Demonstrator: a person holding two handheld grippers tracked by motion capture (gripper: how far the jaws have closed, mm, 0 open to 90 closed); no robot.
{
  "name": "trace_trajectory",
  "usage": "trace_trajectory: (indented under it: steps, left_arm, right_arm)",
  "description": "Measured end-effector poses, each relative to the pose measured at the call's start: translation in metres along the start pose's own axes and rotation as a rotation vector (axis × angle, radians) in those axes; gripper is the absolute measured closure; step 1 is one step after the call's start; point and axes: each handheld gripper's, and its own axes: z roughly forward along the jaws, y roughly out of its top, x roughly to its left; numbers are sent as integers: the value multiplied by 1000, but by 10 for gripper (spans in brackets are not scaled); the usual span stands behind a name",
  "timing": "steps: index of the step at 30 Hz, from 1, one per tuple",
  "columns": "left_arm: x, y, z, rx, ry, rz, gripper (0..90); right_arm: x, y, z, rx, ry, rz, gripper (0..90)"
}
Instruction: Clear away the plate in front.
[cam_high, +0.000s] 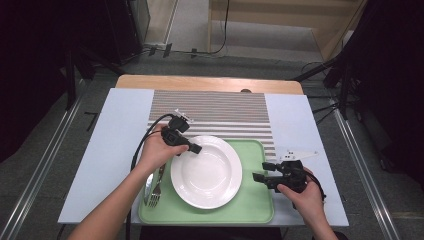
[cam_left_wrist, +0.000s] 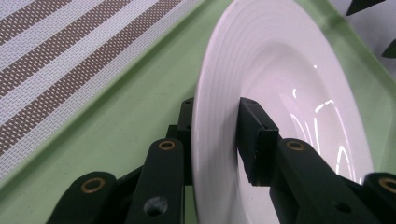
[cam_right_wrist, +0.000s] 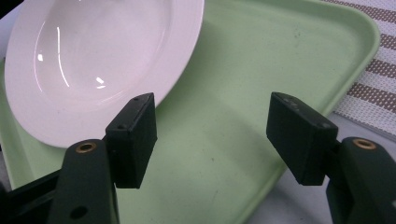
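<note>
Fork (cam_high: 154, 187) is lying at the tray's (cam_high: 250, 210) left edge. Left gripper (cam_high: 196, 148) is straddling the white plate's (cam_high: 207, 172) upper-left rim, one jaw under, one over, with a gap showing at the upper pad, so the grip is loose. Plate is sitting on the green tray. Right gripper (cam_high: 256, 177) is hovering just right of the plate, jaws wide apart, holding nothing.
</note>
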Motion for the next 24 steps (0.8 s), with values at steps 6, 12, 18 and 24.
trace_trajectory:
  steps: [6, 12, 18, 24]
  left_arm:
    - [3, -3, 6, -23, 3, -2, 681]
    - [8, -6, 13, -51, 1, -15, 647]
    - [9, -9, 22, -56, 50, -1, 558]
    - [9, -12, 25, -79, 78, -1, 514]
  right_arm:
    - [0, 0, 0, 0, 2, 1, 327]
    - [1, 0, 1, 4, -1, 0, 327]
    - [1, 0, 1, 3, 1, 4, 327]
    - [1, 0, 2, 6, 3, -1, 327]
